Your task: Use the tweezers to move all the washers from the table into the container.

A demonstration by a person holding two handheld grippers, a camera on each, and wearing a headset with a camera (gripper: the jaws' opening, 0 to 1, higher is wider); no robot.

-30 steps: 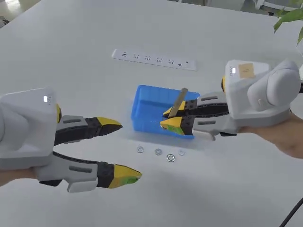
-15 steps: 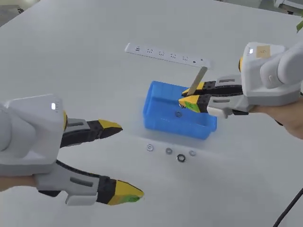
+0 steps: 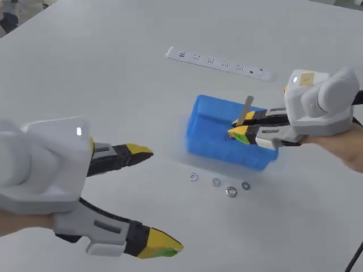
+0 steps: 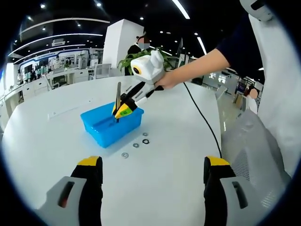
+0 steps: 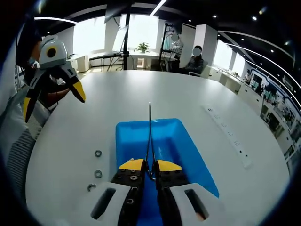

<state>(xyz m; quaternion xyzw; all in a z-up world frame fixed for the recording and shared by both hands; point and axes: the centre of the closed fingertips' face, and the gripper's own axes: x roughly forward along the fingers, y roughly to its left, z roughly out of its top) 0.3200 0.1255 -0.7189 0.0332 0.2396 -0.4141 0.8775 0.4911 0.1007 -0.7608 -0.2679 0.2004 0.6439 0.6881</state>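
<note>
- Against the container (image 3: 222, 153), the right gripper (image 3: 237, 134) has drawn back from the middle of the near wall toward its right end. The tweezers (image 3: 246, 110) now stand steeper than a second ago.
- The right gripper's jaws are closed tight on the tweezers, which point down into the blue container. The blur hides whether the tips carry anything.
- The left gripper (image 3: 159, 199) hovers above the counter (image 3: 113, 85), well to the left of the container. Its jaws are spread wide and hold nothing.
- Four washers (image 3: 216, 182) lie in a short, uneven row on the counter. They are just beside the container's near wall, on the side toward the counter's near edge.
- A white power strip (image 3: 221, 63) lies beyond the container, toward the far edge of the counter.
</note>
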